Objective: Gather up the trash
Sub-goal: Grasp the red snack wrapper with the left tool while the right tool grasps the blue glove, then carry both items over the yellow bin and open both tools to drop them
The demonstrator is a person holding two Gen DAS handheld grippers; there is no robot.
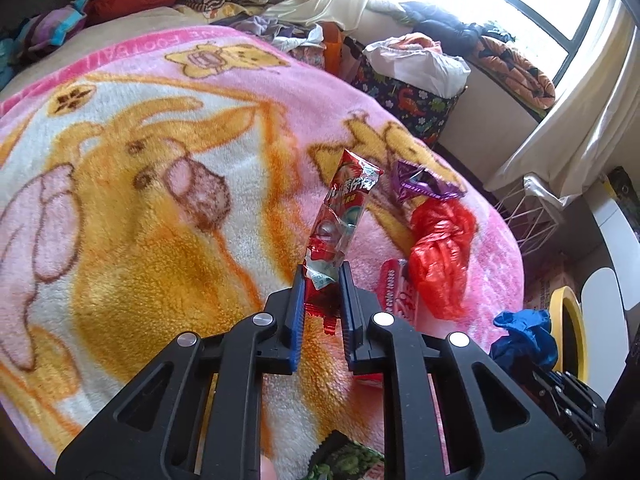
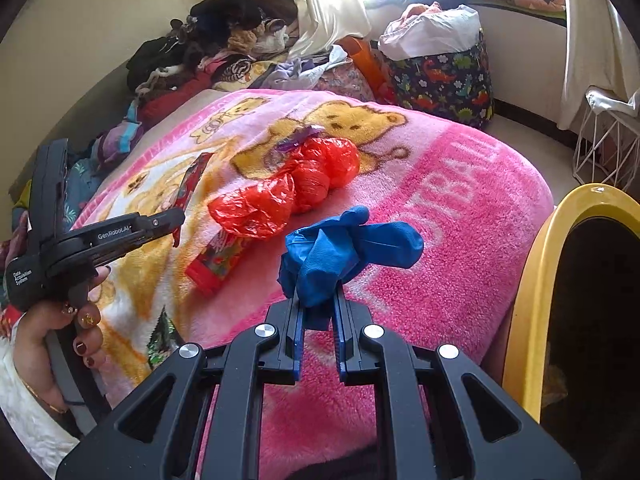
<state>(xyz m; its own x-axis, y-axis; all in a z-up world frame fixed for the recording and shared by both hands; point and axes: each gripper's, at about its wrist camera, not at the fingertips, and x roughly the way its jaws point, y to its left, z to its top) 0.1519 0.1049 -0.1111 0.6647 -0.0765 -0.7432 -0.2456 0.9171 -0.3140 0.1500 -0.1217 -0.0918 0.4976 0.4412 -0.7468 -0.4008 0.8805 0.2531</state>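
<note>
Left hand-held gripper [image 1: 320, 276] angled down, clamps red wrapper [image 1: 342, 208]; right hand-held gripper [image 2: 317, 300] pinches blue glove [image 2: 344, 248].

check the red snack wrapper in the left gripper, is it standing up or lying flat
Standing up. The red snack wrapper rises on end from the shut left gripper, its lower end pinched between the pads, its top clear of the pink blanket.

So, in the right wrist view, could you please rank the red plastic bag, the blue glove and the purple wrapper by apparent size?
1. Red plastic bag
2. Blue glove, close behind, though nearer the camera, so unsure
3. Purple wrapper, clearly smallest
</note>
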